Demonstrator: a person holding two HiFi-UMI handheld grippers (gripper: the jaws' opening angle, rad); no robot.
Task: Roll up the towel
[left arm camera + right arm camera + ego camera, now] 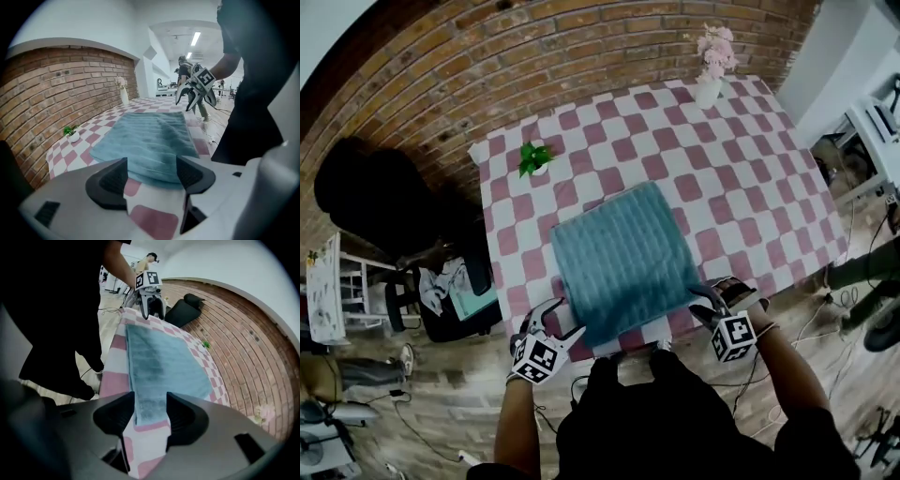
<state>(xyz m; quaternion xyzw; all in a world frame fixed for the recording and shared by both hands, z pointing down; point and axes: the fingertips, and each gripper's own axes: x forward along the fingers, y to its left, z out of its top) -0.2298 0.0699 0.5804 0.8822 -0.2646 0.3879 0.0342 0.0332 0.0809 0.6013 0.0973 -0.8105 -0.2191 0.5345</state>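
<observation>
A teal ribbed towel (623, 258) lies spread flat on the pink-and-white checked table (750, 178), its near edge at the table's front. My left gripper (564, 321) hovers just off the towel's near left corner, jaws open and empty; in the left gripper view (150, 173) the towel (150, 136) lies just ahead of the pads. My right gripper (710, 298) sits at the near right corner, also open; in the right gripper view (150, 413) the towel's (159, 357) end shows between the jaws, lying on the cloth, not pinched.
A small green plant (534, 157) stands at the table's far left and a white vase of pink flowers (712, 70) at the far right. A brick wall runs behind. A black bag (366, 197) and cables lie on the floor around the table.
</observation>
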